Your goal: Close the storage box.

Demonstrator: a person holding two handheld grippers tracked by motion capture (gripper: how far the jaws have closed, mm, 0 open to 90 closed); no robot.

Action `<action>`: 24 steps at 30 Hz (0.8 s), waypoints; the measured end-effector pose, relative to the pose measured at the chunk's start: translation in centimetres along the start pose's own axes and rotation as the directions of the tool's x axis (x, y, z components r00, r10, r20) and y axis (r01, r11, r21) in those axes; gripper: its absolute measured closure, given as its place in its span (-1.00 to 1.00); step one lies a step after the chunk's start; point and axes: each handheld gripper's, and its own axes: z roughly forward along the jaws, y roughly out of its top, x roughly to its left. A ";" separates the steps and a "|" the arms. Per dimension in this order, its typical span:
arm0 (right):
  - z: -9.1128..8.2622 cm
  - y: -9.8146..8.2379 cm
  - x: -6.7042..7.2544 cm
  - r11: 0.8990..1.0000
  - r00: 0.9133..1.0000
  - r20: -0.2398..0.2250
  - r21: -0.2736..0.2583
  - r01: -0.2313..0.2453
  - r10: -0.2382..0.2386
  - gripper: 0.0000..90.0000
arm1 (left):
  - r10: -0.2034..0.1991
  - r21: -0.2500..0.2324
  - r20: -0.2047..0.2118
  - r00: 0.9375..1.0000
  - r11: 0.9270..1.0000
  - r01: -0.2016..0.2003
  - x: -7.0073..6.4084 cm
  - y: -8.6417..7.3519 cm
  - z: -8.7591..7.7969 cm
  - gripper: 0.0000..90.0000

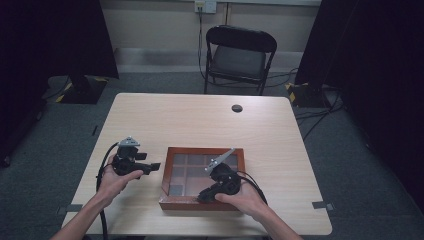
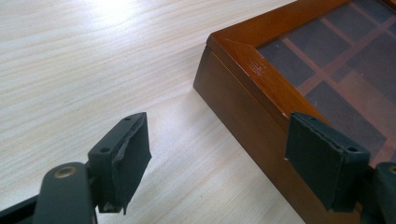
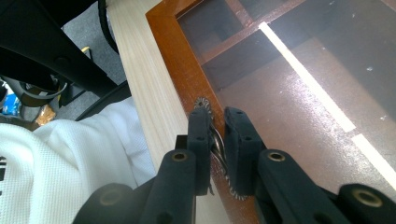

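My right claw point(image 3: 217, 140) is clamped on the box's metal latch point(image 3: 215, 140); a crooked pull could slip it free.

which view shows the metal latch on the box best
The right gripper view: the right tongs pinch the metal latch on the wooden box frame, close up. In the high view the hand hides it; the left gripper view shows a box corner.

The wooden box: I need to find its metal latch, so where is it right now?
The metal latch sits on the wooden box's near edge, pinched between the right gripper's jaws in the right gripper view, beside the glass lid.
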 end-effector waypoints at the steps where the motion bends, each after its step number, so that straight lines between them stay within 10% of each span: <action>1: 0.0 0.0 0.0 1.000 1.000 0.000 -0.003 0.001 -0.001 0.81 | 0.001 0.001 -0.001 1.000 1.000 -0.001 0.0 0.0 0.0 -0.51; 10: -1.7 0.1 -0.6 0.994 1.000 -0.004 -0.104 -0.019 0.018 0.63 | 0.000 -0.004 -0.006 1.000 1.000 0.000 0.0 0.0 -0.1 -0.51; 24: -6.8 -2.1 -3.2 0.948 0.969 0.194 -0.305 -0.089 0.154 0.02 | -0.009 0.007 -0.023 1.000 1.000 0.009 -0.2 0.2 -0.5 -0.50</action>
